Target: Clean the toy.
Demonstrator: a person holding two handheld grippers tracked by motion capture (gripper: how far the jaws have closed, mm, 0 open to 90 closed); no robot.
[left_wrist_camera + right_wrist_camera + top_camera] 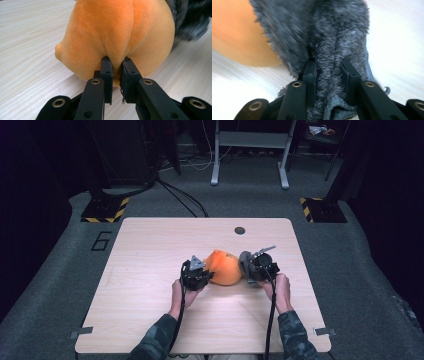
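An orange plush toy [225, 267] lies near the middle of the wooden table [150, 250], with a grey furry part [246, 260] at its right end. My left gripper [200, 272] is at the toy's left side. In the left gripper view its jaws pinch a fold of the orange plush [117, 30], so the left gripper [117, 62] is shut on it. The grey fur [190, 22] shows at the top right there. My right gripper [252, 265] is at the toy's right end. The right gripper [329, 65] is shut on the grey fur [324, 30], and the orange body [234, 30] is blurred behind it.
A small dark round hole [240, 230] sits near the table's far edge. Beyond the table, a white metal frame [250, 150] and two stands with yellow-black striped bases [105, 210] rest on the grey floor. A "6" [101, 241] is marked left of the table.
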